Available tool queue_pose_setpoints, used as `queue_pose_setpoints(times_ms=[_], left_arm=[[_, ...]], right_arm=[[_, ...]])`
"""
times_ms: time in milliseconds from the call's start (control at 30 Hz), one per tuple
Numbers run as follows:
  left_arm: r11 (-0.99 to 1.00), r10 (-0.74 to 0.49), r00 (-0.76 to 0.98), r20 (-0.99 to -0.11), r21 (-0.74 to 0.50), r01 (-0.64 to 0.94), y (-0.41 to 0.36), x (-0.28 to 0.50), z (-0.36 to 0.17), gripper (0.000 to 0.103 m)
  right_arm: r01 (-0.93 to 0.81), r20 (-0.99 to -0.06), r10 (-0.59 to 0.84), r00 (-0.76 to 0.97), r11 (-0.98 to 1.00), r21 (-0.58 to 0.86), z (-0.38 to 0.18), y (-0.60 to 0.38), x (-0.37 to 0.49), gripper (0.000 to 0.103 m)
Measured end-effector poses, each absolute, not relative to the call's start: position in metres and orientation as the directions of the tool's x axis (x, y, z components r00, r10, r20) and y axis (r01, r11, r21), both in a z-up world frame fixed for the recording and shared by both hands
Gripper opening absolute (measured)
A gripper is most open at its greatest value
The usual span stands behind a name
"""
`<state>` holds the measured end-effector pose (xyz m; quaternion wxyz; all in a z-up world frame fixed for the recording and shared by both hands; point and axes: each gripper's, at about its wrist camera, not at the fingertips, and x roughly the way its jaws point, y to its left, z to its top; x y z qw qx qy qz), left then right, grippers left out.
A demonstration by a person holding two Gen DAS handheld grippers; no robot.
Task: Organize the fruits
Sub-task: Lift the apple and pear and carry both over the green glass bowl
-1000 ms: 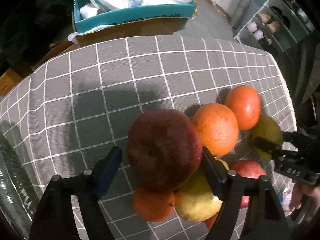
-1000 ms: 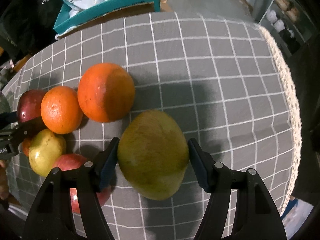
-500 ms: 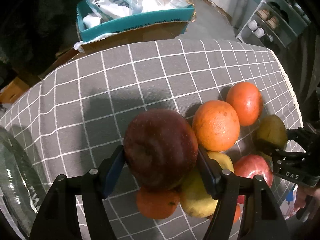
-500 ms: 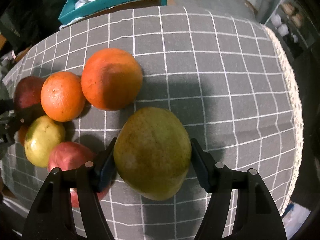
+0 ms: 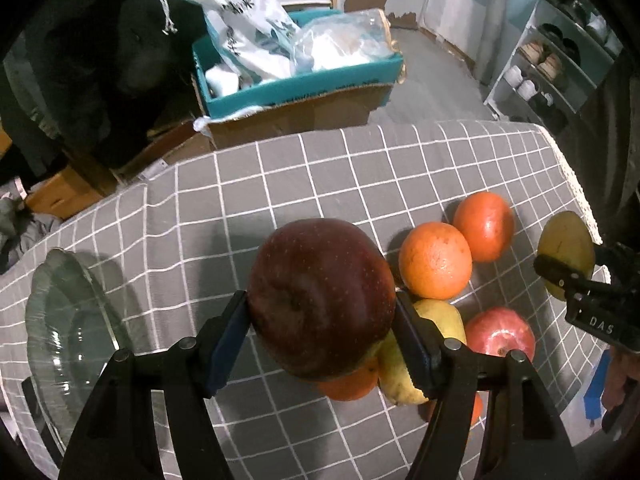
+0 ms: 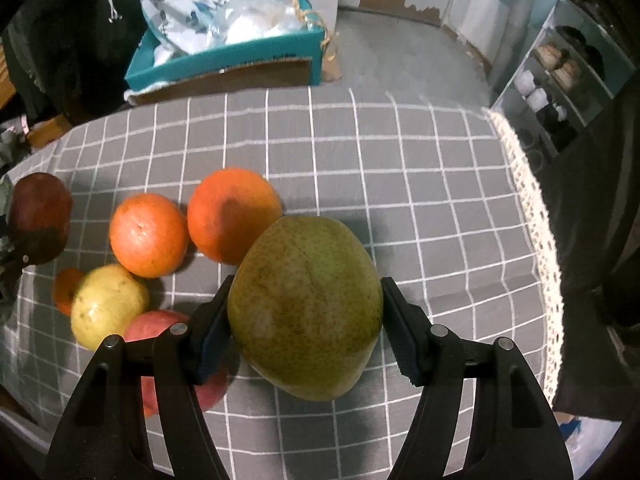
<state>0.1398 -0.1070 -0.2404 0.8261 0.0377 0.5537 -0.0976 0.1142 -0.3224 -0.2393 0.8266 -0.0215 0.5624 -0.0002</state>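
My left gripper (image 5: 320, 320) is shut on a dark red apple (image 5: 320, 300), held above the grey checked tablecloth (image 5: 320, 168). My right gripper (image 6: 306, 320) is shut on a green-yellow pear (image 6: 306, 304), also lifted; it shows at the right of the left wrist view (image 5: 566, 248). On the cloth lie two oranges (image 6: 148, 234) (image 6: 234, 214), a yellow pear (image 6: 108, 306), a red apple (image 5: 500, 338) and a small orange (image 6: 66, 290), clustered together. A glass bowl (image 5: 60, 332) stands at the left.
Beyond the table's far edge stands a teal cardboard box (image 5: 296, 80) with plastic bags. A shoe rack (image 6: 560, 76) is at the right. The cloth's lace edge (image 6: 536, 216) marks the table's right side.
Both grippers have risen with their fruit; the table and fruit pile look farther away. The glass bowl has come into the left wrist view.
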Motion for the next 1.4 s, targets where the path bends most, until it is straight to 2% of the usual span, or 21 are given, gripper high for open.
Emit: queue_pose_setpoints(times_ms=[267,767,1400], left_arm=[[0.982,-0.126,0.427,-0.895,-0.050,0.184,-0.095,0.125,-0.211,0.072],[0.986,-0.138,0.550,-0.823,-0.064,0.153,-0.059,0.098,-0.149,0.072],[0.994,-0.104,0.634,-0.766,-0.067,0.083,-0.009,0.064,-0.106,0.072]], right_arm=[[-0.045,-0.899,-0.018,0.437,0.998,-0.042,-0.209,-0.314,0.104,0.068],[-0.096,-0.818,0.077,0.571,0.995,0.026,-0.141,-0.290,0.085,0.068],[-0.199,-0.723,0.173,0.669,0.979,0.050,-0.074,-0.243,0.069,0.068]])
